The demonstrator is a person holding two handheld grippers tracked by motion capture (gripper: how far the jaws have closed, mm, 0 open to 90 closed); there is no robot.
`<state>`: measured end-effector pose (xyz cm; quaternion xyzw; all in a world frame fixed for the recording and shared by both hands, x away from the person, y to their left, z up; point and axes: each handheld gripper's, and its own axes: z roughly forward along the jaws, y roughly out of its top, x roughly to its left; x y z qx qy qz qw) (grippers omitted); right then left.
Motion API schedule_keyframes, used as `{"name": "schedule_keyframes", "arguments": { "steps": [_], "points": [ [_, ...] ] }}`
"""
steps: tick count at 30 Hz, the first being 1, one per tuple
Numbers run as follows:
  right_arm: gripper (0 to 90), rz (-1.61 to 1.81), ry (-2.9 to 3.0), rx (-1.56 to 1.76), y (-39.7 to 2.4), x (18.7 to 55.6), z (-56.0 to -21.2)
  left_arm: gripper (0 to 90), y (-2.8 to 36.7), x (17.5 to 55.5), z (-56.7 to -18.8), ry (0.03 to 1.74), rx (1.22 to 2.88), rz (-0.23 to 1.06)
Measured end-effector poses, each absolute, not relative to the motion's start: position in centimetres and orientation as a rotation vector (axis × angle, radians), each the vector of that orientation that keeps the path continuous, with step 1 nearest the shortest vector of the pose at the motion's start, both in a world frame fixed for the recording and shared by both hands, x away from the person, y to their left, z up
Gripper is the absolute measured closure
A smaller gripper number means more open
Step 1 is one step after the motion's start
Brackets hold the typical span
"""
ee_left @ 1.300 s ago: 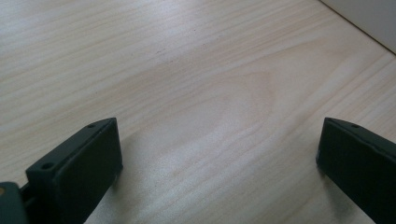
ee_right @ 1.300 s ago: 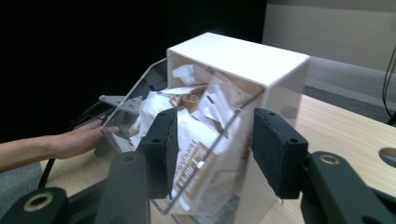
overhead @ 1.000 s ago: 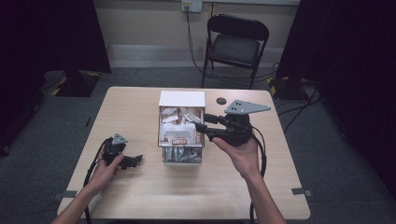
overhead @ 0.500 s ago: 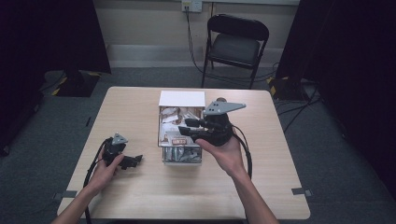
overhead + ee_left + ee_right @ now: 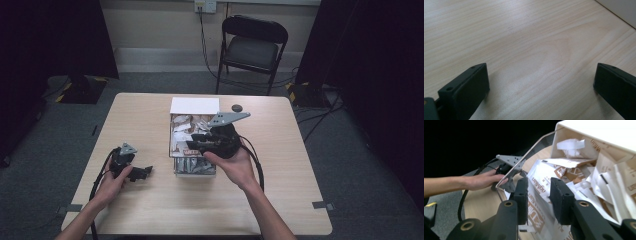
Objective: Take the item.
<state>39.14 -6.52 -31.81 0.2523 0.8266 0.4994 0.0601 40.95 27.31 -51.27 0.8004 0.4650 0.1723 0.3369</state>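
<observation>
A clear box of white and brown paper packets stands mid-table, with a white lid at its far end. My right gripper hangs over the box and points left across the packets. In the right gripper view this gripper is open by a narrow gap, with a printed packet showing just beyond the jaws. My left gripper rests on the table to the left of the box. In its own view the left gripper stands wide open over bare wood.
A small black round object lies on the table right of the lid. A folding chair stands behind the table. In the right gripper view, the other hand and its gripper's grey plate lie past the box's clear wall.
My right gripper has moved left and lower, from the box's right side to over the packets. The left gripper has stayed put.
</observation>
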Motion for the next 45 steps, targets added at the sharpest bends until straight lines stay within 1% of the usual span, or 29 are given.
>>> {"name": "schedule_keyframes", "arguments": {
  "steps": [6,7,9,13,14,20,21,22,23,24,27,29,37,45],
  "points": [
    [68.8,1.495,2.534,0.754,-6.36,39.07,-31.96,0.0,27.31,40.95,-51.27,1.212,2.086,0.449],
    [66.3,1.491,2.539,0.753,-6.36,39.02,-32.00,0.0,27.31,40.95,-51.27,1.212,2.087,0.449],
    [65.4,1.502,2.546,0.753,-6.40,39.01,-32.05,0.0,27.31,40.95,-51.27,1.212,2.086,0.449],
    [65.6,1.502,2.553,0.757,-6.41,39.03,-32.14,0.0,27.31,40.95,-51.27,1.212,2.086,0.449],
    [68.2,1.498,2.565,0.757,-6.34,39.09,-32.23,0.0,27.31,40.95,-51.27,1.212,2.086,0.449],
    [70.4,1.482,2.613,0.756,-5.89,39.15,-32.52,0.0,27.31,40.95,-51.27,1.212,2.086,0.449],
    [73.0,1.473,2.619,0.755,-5.77,39.15,-32.64,0.0,27.32,40.96,-51.26,1.210,2.089,0.451],
    [73.0,1.473,2.619,0.755,-5.77,39.15,-32.64,0.0,27.32,40.96,-51.26,1.210,2.089,0.451],
    [76.2,1.474,2.619,0.755,-5.76,39.17,-32.70,0.0,27.31,40.95,-51.27,1.212,2.087,0.449],
    [76.2,1.474,2.619,0.755,-5.76,39.17,-32.70,0.0,27.31,40.95,-51.27,1.212,2.087,0.449],
    [80.9,1.483,2.609,0.761,-5.91,39.21,-32.66,0.0,27.31,40.95,-51.27,1.212,2.086,0.449],
    [86.5,1.485,2.611,0.752,-6.02,39.18,-32.63,0.0,27.31,40.95,-51.27,1.212,2.086,0.449],
    [90.0,1.496,2.583,0.754,-6.12,39.11,-32.64,0.0,27.31,40.95,-51.27,1.212,2.086,0.449],
    [90.0,1.528,2.548,0.754,-6.45,38.96,-32.30,0.0,27.31,40.95,-51.27,1.212,2.086,0.449]
  ]
}}
